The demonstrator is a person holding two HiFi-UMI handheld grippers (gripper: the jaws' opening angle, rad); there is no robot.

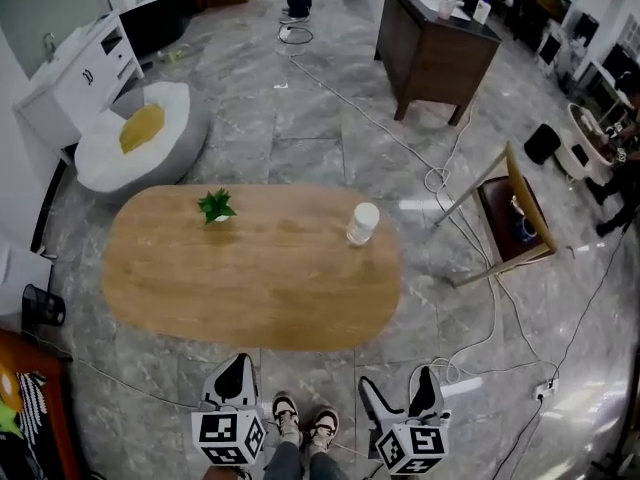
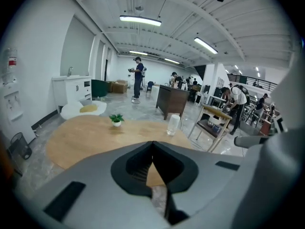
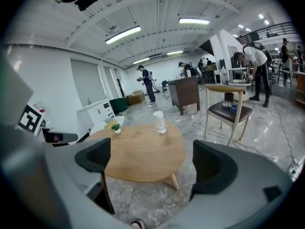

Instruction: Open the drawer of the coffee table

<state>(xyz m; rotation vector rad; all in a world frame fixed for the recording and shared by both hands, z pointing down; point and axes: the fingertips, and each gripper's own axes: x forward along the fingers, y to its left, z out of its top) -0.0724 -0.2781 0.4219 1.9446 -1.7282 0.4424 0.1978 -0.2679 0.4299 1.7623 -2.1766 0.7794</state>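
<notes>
The oval wooden coffee table [image 1: 250,278] stands just ahead of me on the marble floor; no drawer shows on it in any view. On top are a small potted plant [image 1: 216,206] and a white-lidded jar [image 1: 363,223]. My left gripper [image 1: 237,366] hovers near the table's front edge, its jaws shut together with nothing in them [image 2: 152,144]. To its right my right gripper [image 1: 398,380] is open and empty [image 3: 152,161], off the table's front right. The table [image 3: 143,151] lies beyond both grippers, untouched.
My shoes [image 1: 300,428] stand between the grippers. A wooden chair [image 1: 505,213] and floor cables [image 1: 440,183] are at the right, a white beanbag [image 1: 140,133] and white cabinet [image 1: 75,73] at the back left, a dark desk [image 1: 430,48] behind. A black wire bin [image 1: 40,308] sits left.
</notes>
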